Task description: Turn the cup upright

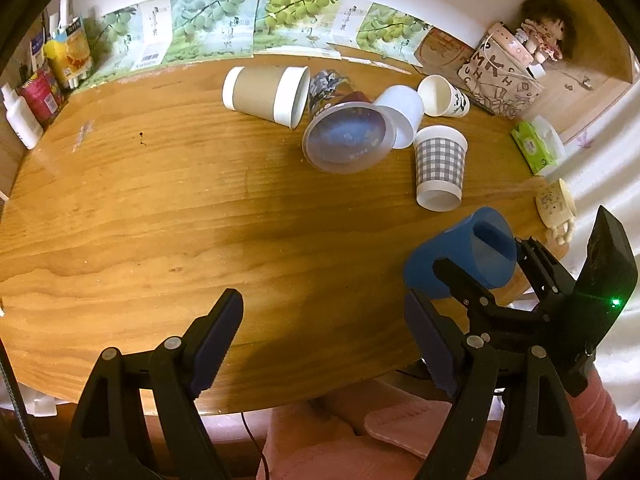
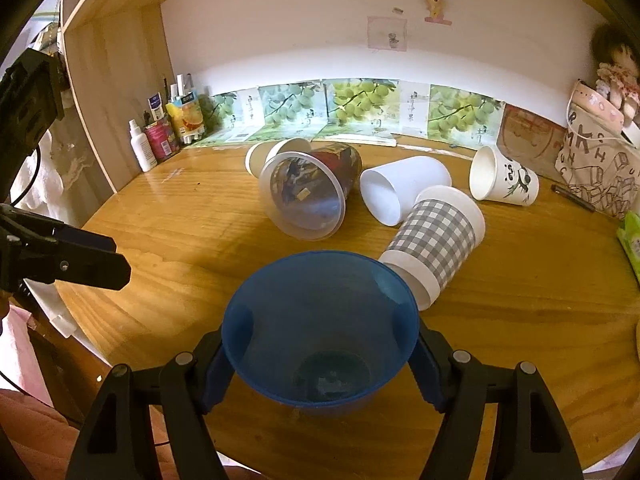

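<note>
My right gripper is shut on a blue plastic cup; its fingers press both sides and the cup's open mouth tilts up toward the camera. In the left wrist view the same blue cup sits in the right gripper at the table's right front, tilted. My left gripper is open and empty over the table's front edge. Several other cups lie on their sides further back: a checked paper cup, a clear printed cup, a plain white cup, a panda cup and a brown-sleeved cup.
The wooden table has a shelf wall on the left with bottles and cans. Grape-print cartons line the back. A printed bag and a doll stand back right; a green tissue pack lies at the right edge.
</note>
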{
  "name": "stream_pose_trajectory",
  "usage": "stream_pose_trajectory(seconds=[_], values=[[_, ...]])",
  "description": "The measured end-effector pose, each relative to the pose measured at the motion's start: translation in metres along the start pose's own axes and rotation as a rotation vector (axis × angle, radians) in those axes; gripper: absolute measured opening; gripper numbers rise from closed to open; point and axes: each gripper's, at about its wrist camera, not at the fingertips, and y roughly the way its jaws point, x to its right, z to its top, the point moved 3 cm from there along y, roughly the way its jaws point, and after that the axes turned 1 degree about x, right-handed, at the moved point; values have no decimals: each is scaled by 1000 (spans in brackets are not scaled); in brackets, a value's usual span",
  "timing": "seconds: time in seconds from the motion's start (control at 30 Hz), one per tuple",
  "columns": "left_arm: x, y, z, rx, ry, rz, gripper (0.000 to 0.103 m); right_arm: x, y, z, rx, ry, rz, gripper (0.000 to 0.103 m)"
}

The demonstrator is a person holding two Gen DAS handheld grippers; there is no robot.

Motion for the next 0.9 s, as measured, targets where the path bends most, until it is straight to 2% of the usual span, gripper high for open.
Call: stream_pose_trajectory(seconds=[0.33,0.4,0.73,0.9], values=[[11,-10,-4,45,-41,118,85,-6,-7,-2,-52,-81,59,75],[14,-15,-6,62,-52,145,85,-7,-10,-2,-59,-99,69,78],[22,-43,-18,153,-147,222,85,6,-42,20,27,-98,111,84],[47,-70,-20,241,-155,216,85,21,-68,27,44,-55,60,85]])
